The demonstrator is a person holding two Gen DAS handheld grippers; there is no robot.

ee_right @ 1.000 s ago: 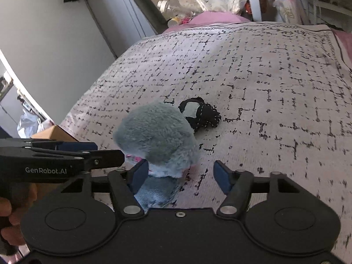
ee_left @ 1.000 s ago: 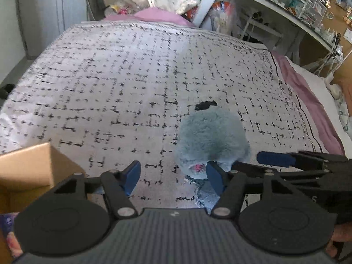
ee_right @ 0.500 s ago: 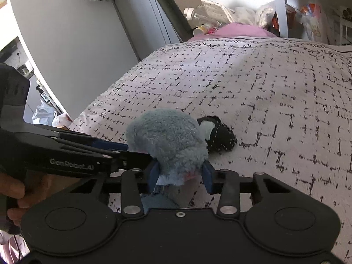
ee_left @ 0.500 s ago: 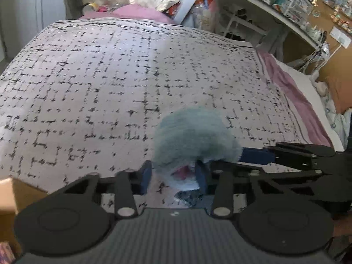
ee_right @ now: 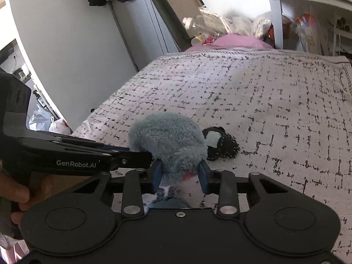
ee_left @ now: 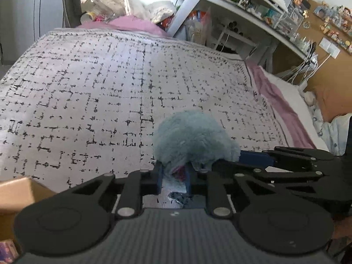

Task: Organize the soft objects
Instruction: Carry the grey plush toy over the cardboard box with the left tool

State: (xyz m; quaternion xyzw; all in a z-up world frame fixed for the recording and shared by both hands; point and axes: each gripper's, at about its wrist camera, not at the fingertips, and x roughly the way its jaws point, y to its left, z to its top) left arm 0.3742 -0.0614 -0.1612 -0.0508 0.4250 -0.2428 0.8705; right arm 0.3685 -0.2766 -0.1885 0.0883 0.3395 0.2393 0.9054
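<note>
Together, left hand-held gripper [ee_left: 173, 176] and right hand-held gripper [ee_right: 180, 176] level, clamping grey plush [ee_right: 168, 142].

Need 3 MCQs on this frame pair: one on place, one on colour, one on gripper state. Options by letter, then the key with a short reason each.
1. Where does the black fabric piece lie?
A. On the patterned bedspread, just beyond the plush toy
B. Inside the cardboard box
C. On the desk shelf

2. What colour is the plush toy?
A. Bright yellow
B. Grey-blue
C. Red

3. How does the left gripper stand?
A. Wide open above the bed
B. Out of view
C. Shut on the plush toy

Key: 1 A, the right wrist view shows it flat on the bedspread behind the toy. 2 B, its fur reads grey-blue in both views. 3 C, its blue fingers pinch the toy's lower part; the right gripper grips it too.
</note>
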